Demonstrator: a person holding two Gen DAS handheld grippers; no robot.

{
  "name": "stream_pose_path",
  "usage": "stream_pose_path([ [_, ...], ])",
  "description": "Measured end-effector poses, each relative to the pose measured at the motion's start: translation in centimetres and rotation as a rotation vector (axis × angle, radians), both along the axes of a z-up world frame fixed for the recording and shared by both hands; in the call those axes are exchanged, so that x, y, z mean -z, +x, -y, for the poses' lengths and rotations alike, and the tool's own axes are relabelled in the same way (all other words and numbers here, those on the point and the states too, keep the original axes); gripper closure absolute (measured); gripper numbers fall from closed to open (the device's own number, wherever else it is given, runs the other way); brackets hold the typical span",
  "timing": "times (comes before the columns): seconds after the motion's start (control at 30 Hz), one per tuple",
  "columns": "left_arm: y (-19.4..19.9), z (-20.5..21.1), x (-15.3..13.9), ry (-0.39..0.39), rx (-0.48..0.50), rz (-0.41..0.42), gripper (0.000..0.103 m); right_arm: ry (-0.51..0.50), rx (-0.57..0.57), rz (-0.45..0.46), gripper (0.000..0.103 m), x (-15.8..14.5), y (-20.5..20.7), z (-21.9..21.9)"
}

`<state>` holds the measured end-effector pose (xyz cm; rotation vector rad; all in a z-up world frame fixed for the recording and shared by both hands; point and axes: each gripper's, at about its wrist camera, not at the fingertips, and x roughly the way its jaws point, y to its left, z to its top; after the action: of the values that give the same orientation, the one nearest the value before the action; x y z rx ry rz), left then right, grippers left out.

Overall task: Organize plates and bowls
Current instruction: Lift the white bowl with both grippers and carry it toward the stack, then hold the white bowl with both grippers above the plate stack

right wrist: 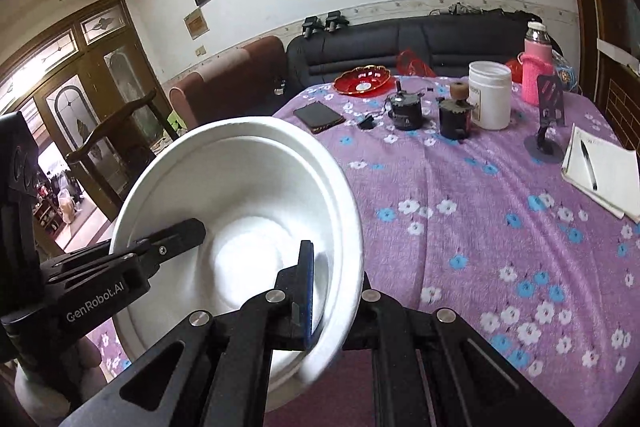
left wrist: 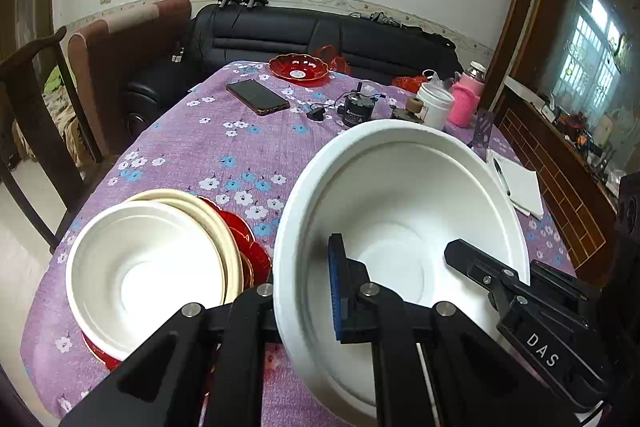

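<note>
A large white bowl [left wrist: 400, 211] is held tilted above the purple flowered table [left wrist: 224, 155] by both grippers at once. My left gripper [left wrist: 308, 287] is shut on its left rim, one blue-padded finger [left wrist: 336, 287] inside the bowl. The other gripper's black finger [left wrist: 480, 267] reaches in from the right. In the right wrist view my right gripper [right wrist: 336, 291] is shut on the same bowl's [right wrist: 240, 203] right rim. At the left stands a stack: a white bowl [left wrist: 140, 267] in a cream bowl [left wrist: 224, 227] on a red plate [left wrist: 252, 247].
At the far end lie a red scalloped dish [left wrist: 298, 69], a phone [left wrist: 258, 97], small dark motor parts [left wrist: 356, 107], a white jar [left wrist: 434, 105] and a pink bottle [left wrist: 464, 99]. A notepad with a pen [left wrist: 516, 183] lies at the right. Chairs and a dark sofa [left wrist: 320, 35] surround the table.
</note>
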<state>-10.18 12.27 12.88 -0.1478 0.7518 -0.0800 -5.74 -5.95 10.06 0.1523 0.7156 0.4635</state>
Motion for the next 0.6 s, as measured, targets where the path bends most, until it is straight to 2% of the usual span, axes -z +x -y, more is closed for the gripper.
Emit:
stream_pose_path([
  [0.47,-2.1,3.3,0.9,0.108,0.06,0.02,0.095,0.092,0.063,-0.046,0.094,1.7,-2.6,3.1],
  [0.6,-2.4,3.9,0.9,0.115,0.073,0.021,0.095,0.103,0.079,-0.044,0.094,1.9,-3.2,3.8],
])
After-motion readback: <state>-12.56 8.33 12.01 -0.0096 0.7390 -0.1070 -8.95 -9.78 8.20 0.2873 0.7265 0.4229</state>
